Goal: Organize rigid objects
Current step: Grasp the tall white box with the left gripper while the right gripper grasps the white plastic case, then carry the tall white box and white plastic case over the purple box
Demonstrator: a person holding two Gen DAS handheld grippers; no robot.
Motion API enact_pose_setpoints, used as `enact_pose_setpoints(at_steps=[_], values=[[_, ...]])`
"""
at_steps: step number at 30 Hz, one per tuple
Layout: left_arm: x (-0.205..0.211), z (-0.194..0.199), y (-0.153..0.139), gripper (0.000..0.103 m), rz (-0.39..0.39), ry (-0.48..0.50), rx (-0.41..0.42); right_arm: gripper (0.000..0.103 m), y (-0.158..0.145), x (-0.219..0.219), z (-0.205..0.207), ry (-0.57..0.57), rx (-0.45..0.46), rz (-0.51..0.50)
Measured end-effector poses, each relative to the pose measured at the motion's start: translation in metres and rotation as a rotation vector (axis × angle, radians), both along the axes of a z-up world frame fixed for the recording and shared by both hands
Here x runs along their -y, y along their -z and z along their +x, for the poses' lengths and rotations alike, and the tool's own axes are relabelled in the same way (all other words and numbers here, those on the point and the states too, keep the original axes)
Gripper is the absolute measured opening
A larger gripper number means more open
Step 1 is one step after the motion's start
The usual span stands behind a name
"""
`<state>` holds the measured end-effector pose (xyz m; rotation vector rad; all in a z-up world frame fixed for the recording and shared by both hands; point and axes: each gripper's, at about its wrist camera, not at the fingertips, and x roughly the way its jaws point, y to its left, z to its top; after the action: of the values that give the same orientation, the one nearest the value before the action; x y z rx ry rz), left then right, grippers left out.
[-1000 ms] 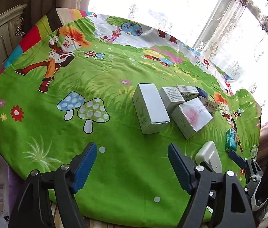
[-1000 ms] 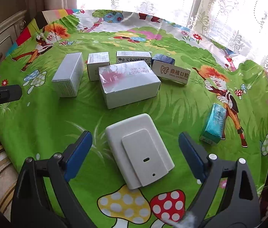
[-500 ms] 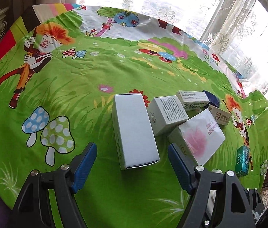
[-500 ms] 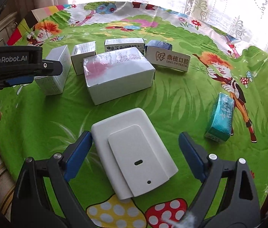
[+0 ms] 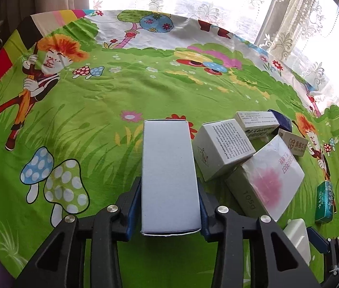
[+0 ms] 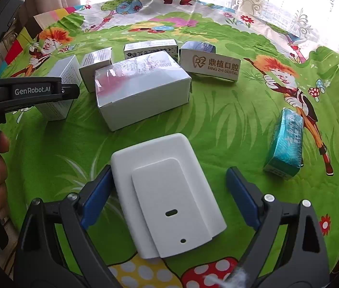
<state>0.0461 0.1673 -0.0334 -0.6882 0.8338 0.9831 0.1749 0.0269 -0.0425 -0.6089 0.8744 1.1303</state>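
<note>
Your left gripper point(image 5: 170, 206) is clamped on the tall plain white box point(image 5: 169, 180), its 2 blue pads pressed against the box's long sides near the end closest to you. That box lies flat on the green cartoon tablecloth point(image 5: 85, 110), just left of a small white box with printed text point(image 5: 222, 150), which leans against the large white box with a pink smudge point(image 5: 267, 180).

Your right gripper point(image 6: 169, 192) is spread wide around the white plastic device point(image 6: 167, 192), which sits flat between the pads; the left pad is at its edge and the right pad stands apart from it. A teal packet point(image 6: 285, 144) lies off to the right, and the Ding Zhi Dental box point(image 6: 210, 66) stands behind the large white box.
</note>
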Motion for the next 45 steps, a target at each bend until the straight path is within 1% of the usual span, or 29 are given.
enact_pose_setpoints(at_steps=[4,6,9,12,21,29,32,37,41,45], values=[[0.002,-0.003,0.0,0.037,0.009,0.005,0.013,0.092,-0.001,0.001,0.0,0.0,-0.004,0.007],[0.004,-0.006,0.0,0.037,0.008,0.008,0.021,0.083,-0.002,0.002,0.0,-0.001,-0.005,0.016],[0.009,-0.013,-0.001,0.037,0.006,0.006,0.032,0.072,-0.004,0.004,0.0,0.012,-0.006,0.024],[0.016,-0.021,-0.001,0.037,0.009,0.002,0.033,0.068,-0.005,0.005,0.0,0.016,-0.007,0.024],[0.041,-0.051,-0.01,0.037,0.005,-0.015,0.056,0.067,-0.006,0.007,-0.004,0.014,-0.01,0.012],[0.073,-0.104,-0.024,0.037,-0.008,-0.077,0.11,0.067,-0.007,0.012,-0.008,0.054,-0.022,-0.002],[0.081,-0.118,-0.03,0.037,-0.002,-0.089,0.129,0.067,-0.008,0.017,-0.009,0.075,-0.05,-0.001],[0.091,-0.136,-0.038,0.037,0.004,-0.097,0.16,0.067,-0.015,0.025,-0.009,0.104,-0.16,0.024],[0.092,-0.149,-0.04,0.037,-0.006,-0.115,0.187,0.067,-0.027,0.026,-0.025,0.091,-0.162,0.047],[0.095,-0.163,-0.043,0.037,0.003,-0.13,0.2,0.067,-0.035,0.027,-0.044,0.074,-0.172,0.065]])
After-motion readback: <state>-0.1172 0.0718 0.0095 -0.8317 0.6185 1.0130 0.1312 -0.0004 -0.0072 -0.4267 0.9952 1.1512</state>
